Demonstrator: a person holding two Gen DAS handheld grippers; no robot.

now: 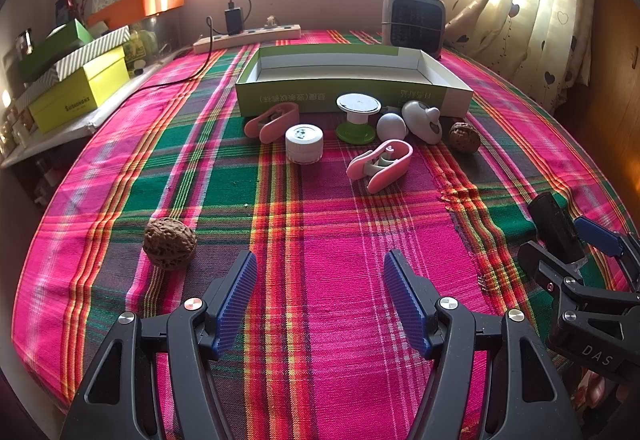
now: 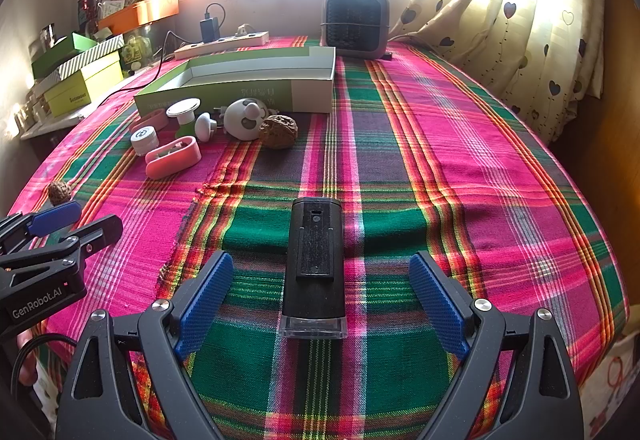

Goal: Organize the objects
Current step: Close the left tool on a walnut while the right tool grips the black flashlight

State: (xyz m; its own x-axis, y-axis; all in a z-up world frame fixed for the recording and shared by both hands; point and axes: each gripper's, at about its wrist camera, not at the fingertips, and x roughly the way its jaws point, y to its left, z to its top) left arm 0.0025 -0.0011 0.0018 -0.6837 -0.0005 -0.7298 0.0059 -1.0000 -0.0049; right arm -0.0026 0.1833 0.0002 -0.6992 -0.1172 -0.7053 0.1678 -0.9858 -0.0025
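Left tongs [image 1: 320, 300] and right tongs [image 2: 320, 304] gaping, angled downward

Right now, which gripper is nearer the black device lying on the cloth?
Right. The right gripper is open with the black device between its fingers, untouched; the left gripper hangs open off to the side.

Both wrist cameras sit low at the near table edge, tilted down, facing the far window; the 2 views share the green box [image 1: 352, 88] [image 2: 240, 88], apparently centre-left.
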